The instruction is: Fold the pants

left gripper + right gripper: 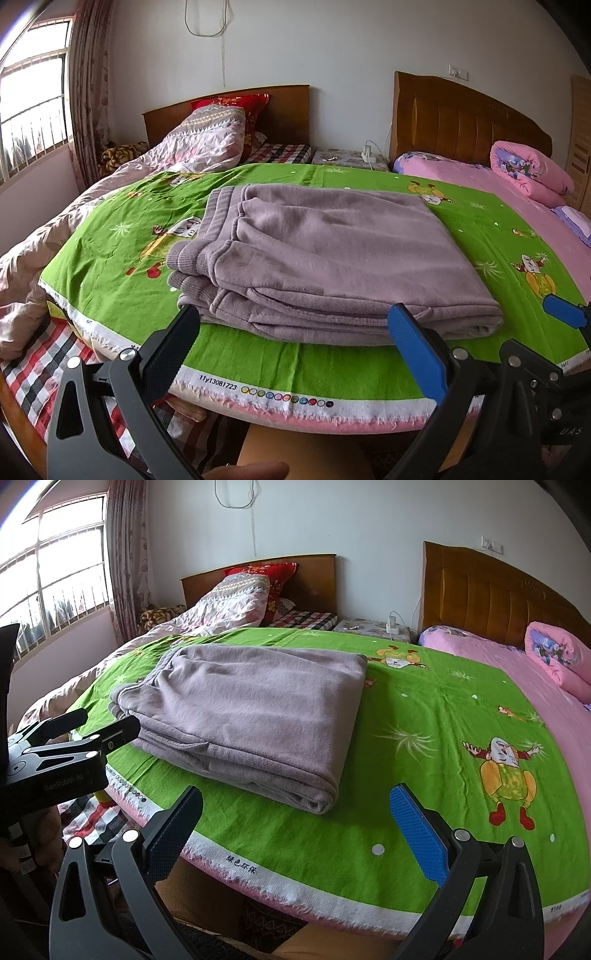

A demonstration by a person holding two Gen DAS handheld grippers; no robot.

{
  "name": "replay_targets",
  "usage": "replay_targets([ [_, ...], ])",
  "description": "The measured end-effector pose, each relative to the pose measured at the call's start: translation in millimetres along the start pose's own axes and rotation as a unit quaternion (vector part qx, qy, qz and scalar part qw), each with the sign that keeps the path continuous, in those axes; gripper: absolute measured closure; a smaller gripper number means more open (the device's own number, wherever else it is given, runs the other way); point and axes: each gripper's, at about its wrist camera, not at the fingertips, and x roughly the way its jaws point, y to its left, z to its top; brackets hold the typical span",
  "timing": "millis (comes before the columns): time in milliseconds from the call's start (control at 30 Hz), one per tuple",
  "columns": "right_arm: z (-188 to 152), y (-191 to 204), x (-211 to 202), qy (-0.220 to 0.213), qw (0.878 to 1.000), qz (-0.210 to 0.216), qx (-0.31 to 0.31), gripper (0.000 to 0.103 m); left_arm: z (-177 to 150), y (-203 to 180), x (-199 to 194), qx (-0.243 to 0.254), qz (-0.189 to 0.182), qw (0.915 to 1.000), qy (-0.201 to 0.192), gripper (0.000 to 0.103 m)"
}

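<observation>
A: What words can you read from where you sit?

B: I see "11y13081723" printed on the white edge of the green sheet, next to a row of little colored dots. In my right camera that edge shows Chinese writing, and the black body of my left gripper has faint letters I can't fully read.

A: Any boxes or baskets?

B: None that I can see.

A: Where are the pants?

B: The purple pants lie folded in a flat stack on the green sheet, close to its white edge. My left gripper's jaws are spread wide, right at the near side of the stack. My right gripper is wide too, holding nothing, a little right of the pants.
</observation>
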Motion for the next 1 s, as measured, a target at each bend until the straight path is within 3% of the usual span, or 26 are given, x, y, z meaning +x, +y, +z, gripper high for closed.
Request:
replay_targets([
  [1000,-3.4,-2.3,0.8,0.001,1.000,0.002,0.003,0.005,-2.5,3.4,3.0,-0.002,-0.001,1.0000,0.006,0.001],
])
